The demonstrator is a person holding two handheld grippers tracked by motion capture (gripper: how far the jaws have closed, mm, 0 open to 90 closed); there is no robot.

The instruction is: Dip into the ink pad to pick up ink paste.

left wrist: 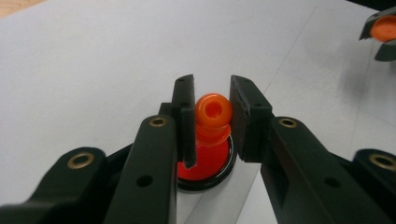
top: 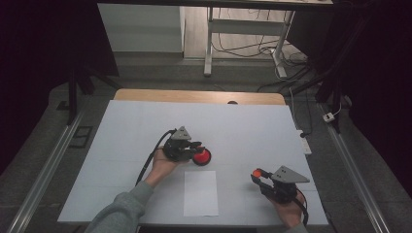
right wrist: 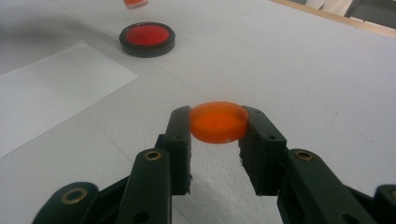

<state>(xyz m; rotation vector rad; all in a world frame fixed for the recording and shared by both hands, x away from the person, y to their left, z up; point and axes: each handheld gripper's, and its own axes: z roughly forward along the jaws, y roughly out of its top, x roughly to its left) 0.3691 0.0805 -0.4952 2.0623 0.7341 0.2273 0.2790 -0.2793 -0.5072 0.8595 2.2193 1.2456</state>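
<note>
Orange plastic, glossy and knob-shaped, the small piece (left wrist: 213, 112) in your left gripper (left wrist: 212, 122) has a round ball top with a hole in it and a flared skirt below. The jaws are clamped on its ball, just above a black-rimmed round dish (left wrist: 219, 172) with a red inside, near the middle of the high view. Your right gripper (right wrist: 218, 128) at the lower right of that view is clamped on a shallow orange disc cap (right wrist: 218, 121), held above the white table sheet (top: 252, 126). A white paper (top: 200, 192) lies between your hands.
</note>
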